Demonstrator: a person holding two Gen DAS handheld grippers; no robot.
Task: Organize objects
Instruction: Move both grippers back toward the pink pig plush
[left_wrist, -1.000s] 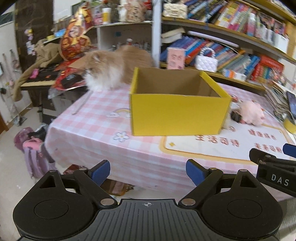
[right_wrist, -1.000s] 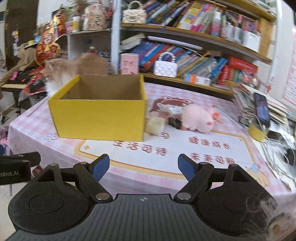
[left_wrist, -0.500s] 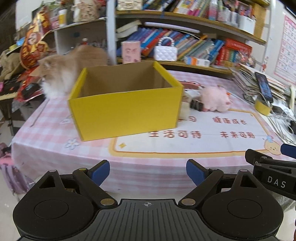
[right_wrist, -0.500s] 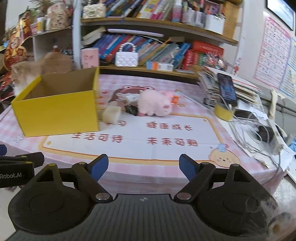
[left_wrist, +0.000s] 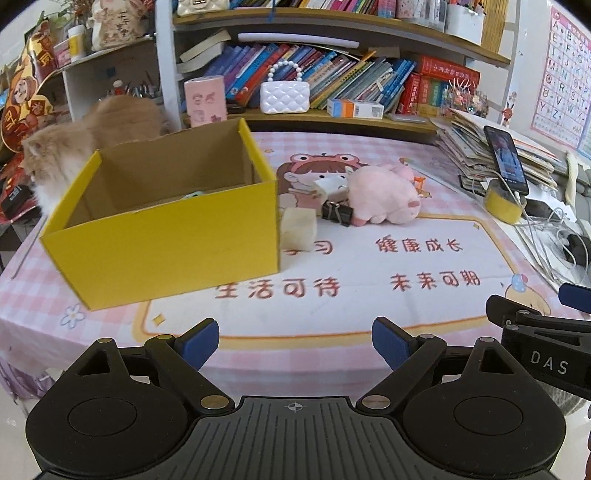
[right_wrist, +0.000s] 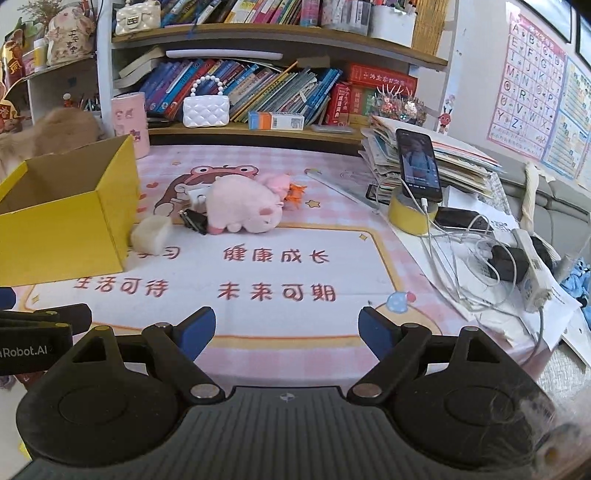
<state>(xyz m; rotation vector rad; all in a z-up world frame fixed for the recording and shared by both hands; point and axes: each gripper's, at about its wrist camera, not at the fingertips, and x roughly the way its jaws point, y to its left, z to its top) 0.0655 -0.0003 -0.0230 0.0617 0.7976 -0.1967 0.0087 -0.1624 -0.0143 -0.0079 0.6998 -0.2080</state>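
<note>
- The left gripper (left_wrist: 294, 342) is wide open with nothing between its blue fingers (left_wrist: 201, 338). It hangs over the near edge of the table (left_wrist: 110, 310).
- The right gripper (right_wrist: 286, 329) is also wide open and empty, beside the left one and above the same edge.
- The yellow box (left_wrist: 166, 240) stands on the left part of the table with its top open. Something small and greenish shows inside, but I cannot tell what it is.
- The things to tidy lie just right of the box: a pale block (left_wrist: 298, 229) touching the box wall, a black clip (left_wrist: 338, 213), a small white piece (left_wrist: 330, 184) and a pink plush pig (left_wrist: 382, 194).
- The pig looks soft and light. I think a grip across the middle of its body is best, because the fingers can sink in and it will not slip.
- The pale block seems light and perhaps spongy; its two flat sides are good places to hold.
- The clip is small, hard and partly under the pig, so it probably needs a careful grip on its body.
- A cat (left_wrist: 55, 155) stands behind the box.
</note>
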